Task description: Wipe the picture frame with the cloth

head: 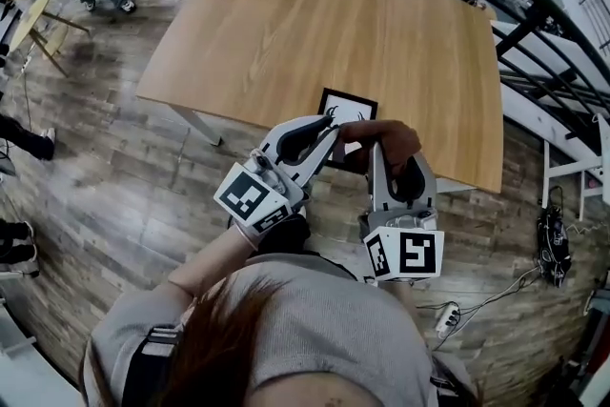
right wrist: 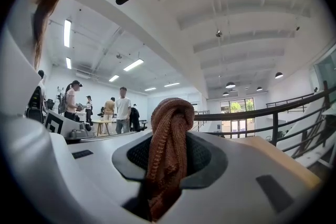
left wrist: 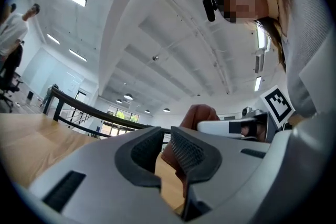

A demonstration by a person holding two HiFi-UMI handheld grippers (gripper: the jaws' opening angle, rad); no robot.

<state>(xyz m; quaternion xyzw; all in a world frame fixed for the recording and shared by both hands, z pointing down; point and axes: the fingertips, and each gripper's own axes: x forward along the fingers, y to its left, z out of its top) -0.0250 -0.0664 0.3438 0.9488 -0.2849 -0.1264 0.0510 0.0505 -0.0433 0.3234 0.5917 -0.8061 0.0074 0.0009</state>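
Two grippers up: right gripper (right wrist: pixel 168 140), fingers clamped on a bunched rust-brown knit cloth (right wrist: pixel 169 118); left gripper (left wrist: pixel 167 150), fingers narrowly apart, empty. Black-edged, white-faced picture frame (head: pixel 349 108) lies flat on the table (head: pixel 315 14).

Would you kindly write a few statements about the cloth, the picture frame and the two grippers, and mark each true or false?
1. The right gripper is shut on the brown cloth. True.
2. The picture frame lies on the floor. False: it lies on the wooden table, near the edge closest to the person.
3. The left gripper also grips the cloth. False: its jaws stand slightly apart with nothing between them.
4. The picture frame has a black rim, and the grippers partly cover it in the head view. True.
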